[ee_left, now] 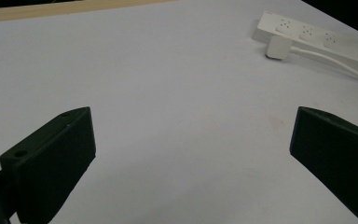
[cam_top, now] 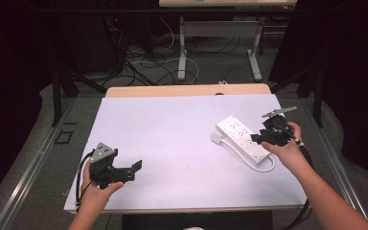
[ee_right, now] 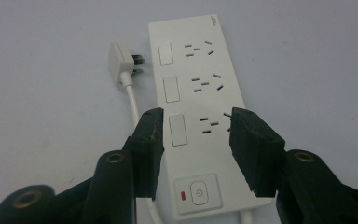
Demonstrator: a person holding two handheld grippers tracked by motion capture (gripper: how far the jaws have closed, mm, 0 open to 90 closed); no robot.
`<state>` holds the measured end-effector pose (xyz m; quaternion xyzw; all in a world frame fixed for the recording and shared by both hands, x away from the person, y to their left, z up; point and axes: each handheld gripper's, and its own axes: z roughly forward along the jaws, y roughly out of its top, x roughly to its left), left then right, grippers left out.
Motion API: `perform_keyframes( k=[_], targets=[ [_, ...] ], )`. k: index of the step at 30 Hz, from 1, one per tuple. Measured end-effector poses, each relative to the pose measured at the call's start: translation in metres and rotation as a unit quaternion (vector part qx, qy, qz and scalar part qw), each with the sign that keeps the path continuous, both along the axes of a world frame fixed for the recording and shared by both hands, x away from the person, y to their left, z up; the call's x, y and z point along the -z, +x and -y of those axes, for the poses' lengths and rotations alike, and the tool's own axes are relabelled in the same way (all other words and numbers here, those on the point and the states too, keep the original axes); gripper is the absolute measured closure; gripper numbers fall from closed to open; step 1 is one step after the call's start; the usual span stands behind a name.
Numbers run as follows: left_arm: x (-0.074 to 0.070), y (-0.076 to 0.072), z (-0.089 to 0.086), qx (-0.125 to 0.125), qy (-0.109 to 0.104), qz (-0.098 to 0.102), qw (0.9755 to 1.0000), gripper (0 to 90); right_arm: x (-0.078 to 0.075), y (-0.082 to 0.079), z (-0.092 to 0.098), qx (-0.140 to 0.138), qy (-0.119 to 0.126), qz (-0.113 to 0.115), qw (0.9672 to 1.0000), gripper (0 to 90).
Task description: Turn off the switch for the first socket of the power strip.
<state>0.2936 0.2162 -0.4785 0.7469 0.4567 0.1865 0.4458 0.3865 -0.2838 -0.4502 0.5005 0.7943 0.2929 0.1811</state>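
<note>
Right tongs (ee_right: 196, 140), part-closed, straddle the white power strip (ee_right: 200, 93) at the desk's (cam_top: 172, 124) three o'clock, long axis running twelve-to-six between them; left tongs (ee_left: 191, 158) idle, open.

Power strip (ee_right: 196, 116): white plastic, smooth, slight sheen; its cord (ee_right: 131, 100) and plug (ee_right: 120, 60) likewise. Gripper jaws: black matt plastic, faintly ribbed, brass-coloured metal inserts. Table cover (cam_top: 172, 139): pale matt sheet, smooth, over a light wood edge (cam_top: 187, 90) at 12 o'clock.
</note>
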Motion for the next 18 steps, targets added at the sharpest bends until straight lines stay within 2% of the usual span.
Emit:
perform_keyframes(
  k=[6,18],
  targets=[
    [0.0,0.0,0.0,0.0,-0.004,-0.003,1.0,0.0,0.003,0.007,-0.006,-0.003,0.001,-0.005,1.0,61.7],
    [-0.001,0.0,-0.001,0.001,-0.002,-0.001,1.0,0.0,0.008,0.014,-0.009,0.003,-0.006,-0.008,0.9999,62.2]
  ],
)
